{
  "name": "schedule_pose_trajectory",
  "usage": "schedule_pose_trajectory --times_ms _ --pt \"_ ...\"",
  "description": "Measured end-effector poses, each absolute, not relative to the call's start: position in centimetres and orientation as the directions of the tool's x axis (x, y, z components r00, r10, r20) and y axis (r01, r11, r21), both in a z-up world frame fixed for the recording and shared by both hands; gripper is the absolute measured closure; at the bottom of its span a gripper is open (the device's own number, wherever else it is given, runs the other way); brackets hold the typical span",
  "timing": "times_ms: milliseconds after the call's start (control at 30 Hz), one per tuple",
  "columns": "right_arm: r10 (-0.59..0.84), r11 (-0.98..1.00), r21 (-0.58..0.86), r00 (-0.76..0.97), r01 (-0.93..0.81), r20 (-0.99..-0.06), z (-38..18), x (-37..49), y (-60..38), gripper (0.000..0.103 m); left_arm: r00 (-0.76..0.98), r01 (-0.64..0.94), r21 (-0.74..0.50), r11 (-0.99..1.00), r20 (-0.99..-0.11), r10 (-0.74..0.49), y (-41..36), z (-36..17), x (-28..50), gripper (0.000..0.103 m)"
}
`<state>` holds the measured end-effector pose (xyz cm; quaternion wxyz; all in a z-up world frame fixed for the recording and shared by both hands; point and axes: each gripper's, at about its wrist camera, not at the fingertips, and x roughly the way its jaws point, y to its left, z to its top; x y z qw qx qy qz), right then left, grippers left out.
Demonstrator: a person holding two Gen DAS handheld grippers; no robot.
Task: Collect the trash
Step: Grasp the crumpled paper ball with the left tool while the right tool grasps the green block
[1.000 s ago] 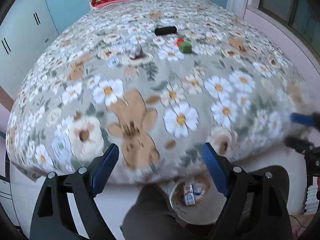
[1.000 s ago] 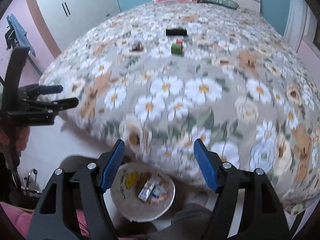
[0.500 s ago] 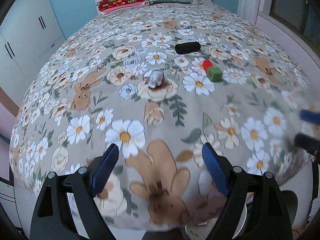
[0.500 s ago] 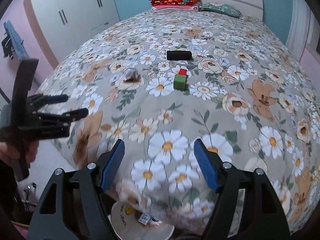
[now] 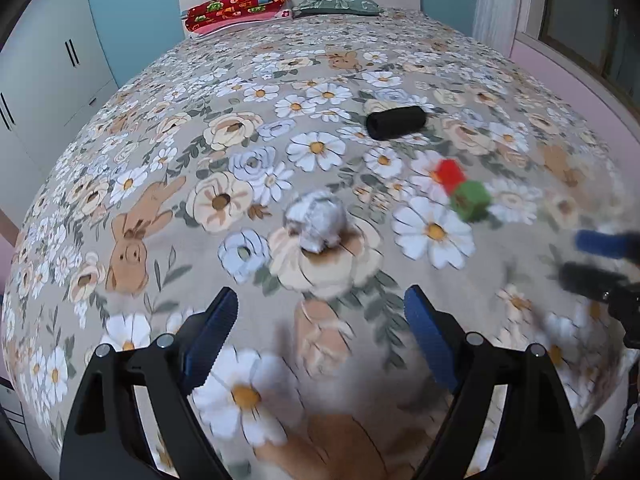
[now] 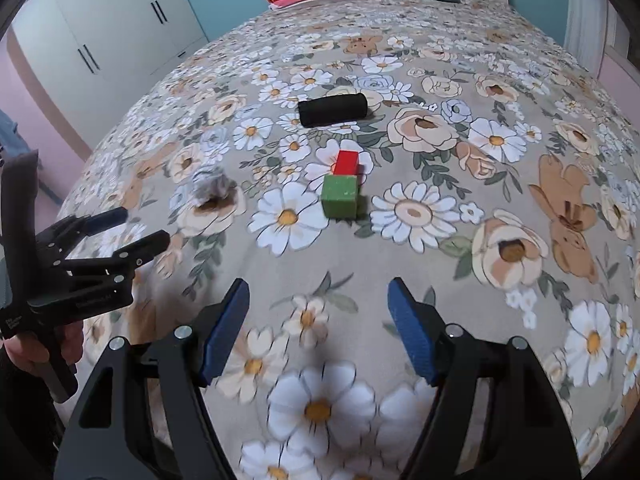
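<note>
A crumpled white paper ball (image 5: 318,220) lies on the flowered bedspread (image 5: 248,128), just ahead of my left gripper (image 5: 320,312), which hangs open and empty above the bed. The ball shows blurred in the right wrist view (image 6: 212,186). A green block (image 6: 340,196) touches a red block (image 6: 346,162) beyond my open, empty right gripper (image 6: 318,300). Farther back lies a black cylinder (image 6: 333,109). The left gripper (image 6: 132,228) shows at the left edge of the right wrist view, and the right gripper (image 5: 588,256) at the right edge of the left wrist view.
A red patterned pillow (image 5: 238,8) and a green one (image 5: 336,2) lie at the headboard. White wardrobes (image 6: 116,28) stand to the left of the bed. A window ledge (image 5: 580,68) runs along the right. A hand (image 6: 44,352) holds the left gripper's handle.
Both grippers moved forward from the foot of the bed to over the bedspread. The bowl of trash on the floor has dropped out of view. The paper ball and blocks are now much closer.
</note>
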<state>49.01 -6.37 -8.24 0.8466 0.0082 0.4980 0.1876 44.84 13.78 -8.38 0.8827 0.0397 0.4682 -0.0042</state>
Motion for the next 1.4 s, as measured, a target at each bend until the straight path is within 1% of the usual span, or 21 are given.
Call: schedule_pose_trajectory --times_ms 300,433,467,533,567,600,633,667,700,733,767,800,833,967,1133,1233,1400 --pt "0.266 0.948 0.154 0.431 -0.277 -0.862 -11.5 54.3 -3.8 0.031 0.573 0.087 0.084 0.993 -0.819 0.019 14.1 -10.4 49.5 0.016" --pt "0.223 0.960 0.118 0.439 -0.252 -0.870 -13.0 56.4 -3.0 0.032 0.573 0.092 0.109 0.990 -0.819 0.037 13.8 -11.6 51.1 0.016" --pt "0.219 0.961 0.116 0.439 -0.250 -0.872 -13.3 56.8 -2.8 0.032 0.571 0.093 0.110 0.990 -0.820 0.037 13.8 -11.8 51.5 0.016" --pt "0.212 0.963 0.112 0.436 -0.244 -0.874 -13.9 57.6 -2.6 0.037 0.570 0.092 0.109 0.990 -0.821 0.037 13.7 -12.2 51.9 0.017" --pt "0.210 0.963 0.110 0.435 -0.244 -0.876 -14.0 57.8 -2.5 0.042 0.566 0.089 0.110 0.990 -0.824 0.040 13.6 -12.4 52.2 0.018" --pt "0.206 0.964 0.107 0.435 -0.242 -0.877 -14.3 58.2 -2.4 0.046 0.564 0.087 0.109 0.990 -0.825 0.041 13.6 -12.6 52.4 0.024" --pt "0.201 0.966 0.102 0.437 -0.240 -0.877 -14.5 58.4 -2.3 0.048 0.555 0.087 0.102 0.991 -0.831 0.036 13.5 -12.9 52.7 0.033" --pt "0.198 0.966 0.099 0.440 -0.238 -0.876 -14.5 58.6 -2.2 0.052 0.545 0.087 0.096 0.992 -0.838 0.033 13.4 -13.1 52.9 0.037" --pt "0.199 0.966 0.099 0.445 -0.238 -0.873 -14.6 58.7 -2.1 0.059 0.540 0.082 0.094 0.992 -0.841 0.034 13.3 -13.3 53.0 0.046" --pt "0.206 0.965 0.105 0.448 -0.239 -0.870 -14.6 58.9 -2.1 0.063 0.536 0.078 0.088 0.993 -0.843 0.032 13.3 -13.5 53.2 0.053" --pt "0.213 0.965 0.115 0.446 -0.237 -0.869 -14.7 59.1 -2.1 0.069 0.534 0.074 0.074 0.994 -0.845 0.023 13.1 -13.7 53.4 0.057" --pt "0.216 0.965 0.122 0.443 -0.231 -0.870 -14.8 59.4 -2.2 0.072 0.534 0.067 0.071 0.995 -0.845 0.024 13.1 -13.7 53.4 0.060" --pt "0.222 0.965 0.129 0.441 -0.231 -0.870 -14.8 59.4 -2.2 0.072 0.531 0.054 0.064 0.996 -0.847 0.026 13.0 -13.7 53.5 0.062" --pt "0.240 0.960 0.146 0.436 -0.240 -0.867 -14.5 59.0 -2.5 0.072 0.515 0.001 0.024 1.000 -0.857 0.020 13.4 -13.7 53.5 0.064" --pt "0.238 0.960 0.137 0.446 -0.246 -0.863 -13.2 57.5 -3.4 0.072 0.501 -0.010 0.035 0.999 -0.865 0.035 13.4 -13.0 52.6 0.064" --pt "0.238 0.959 0.134 0.459 -0.249 -0.856 -11.6 56.5 -4.2 0.072 0.506 -0.015 0.028 0.999 -0.862 0.032 13.2 -11.3 51.4 0.065" --pt "0.217 0.961 0.096 0.494 -0.258 -0.842 -8.4 53.9 -5.7 0.072 0.540 -0.010 0.052 0.999 -0.840 0.049 11.8 -7.8 48.9 0.065"
